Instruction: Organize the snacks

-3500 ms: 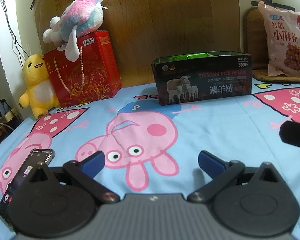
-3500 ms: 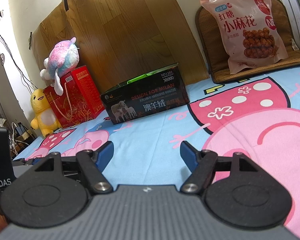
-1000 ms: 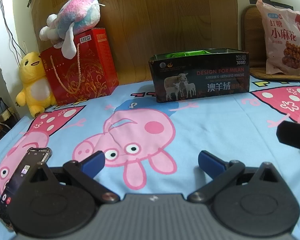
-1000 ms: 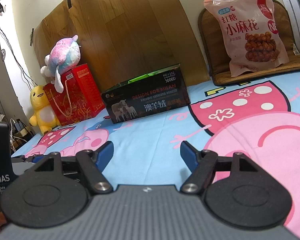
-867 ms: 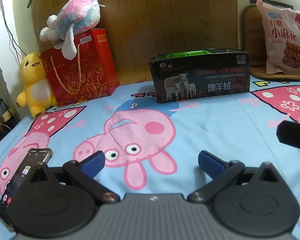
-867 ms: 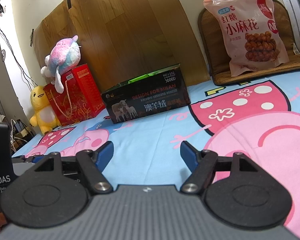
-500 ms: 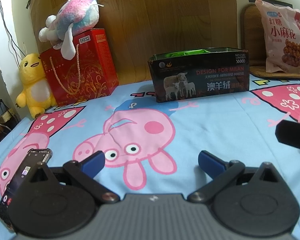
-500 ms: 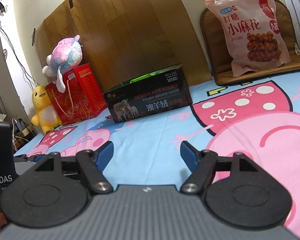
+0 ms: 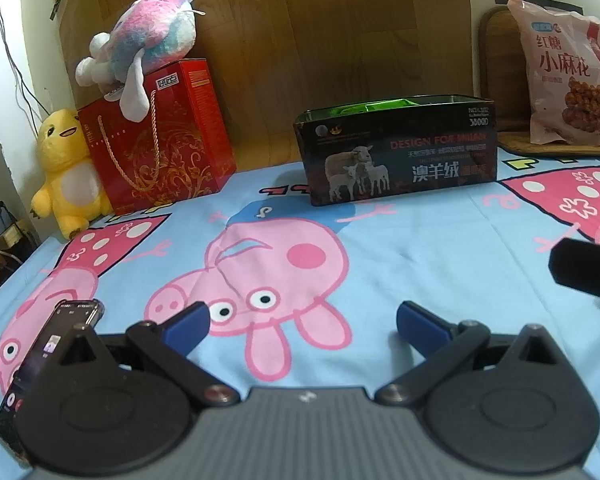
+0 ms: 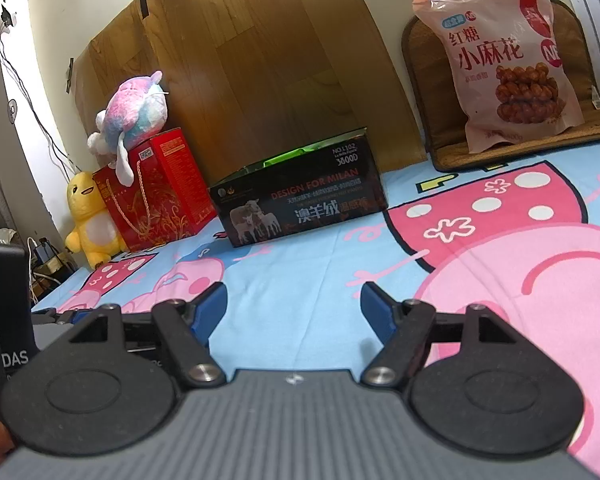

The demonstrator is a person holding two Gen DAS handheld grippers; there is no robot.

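A pink snack bag stands upright on a brown cushion at the back right; it also shows in the left wrist view. A black open-top box with sheep printed on it stands on the bed, with something green inside; it also shows in the right wrist view. My left gripper is open and empty, low over the sheet. My right gripper is open and empty, also low over the sheet, well short of the box and the bag.
A red gift bag with a pink plush toy on top stands at the back left beside a yellow plush. A phone lies on the cartoon-pig sheet by my left gripper. A wooden board leans behind.
Both views have shifted only slightly; the box and the bag sit a little differently in frame. Both grippers stay open and empty.
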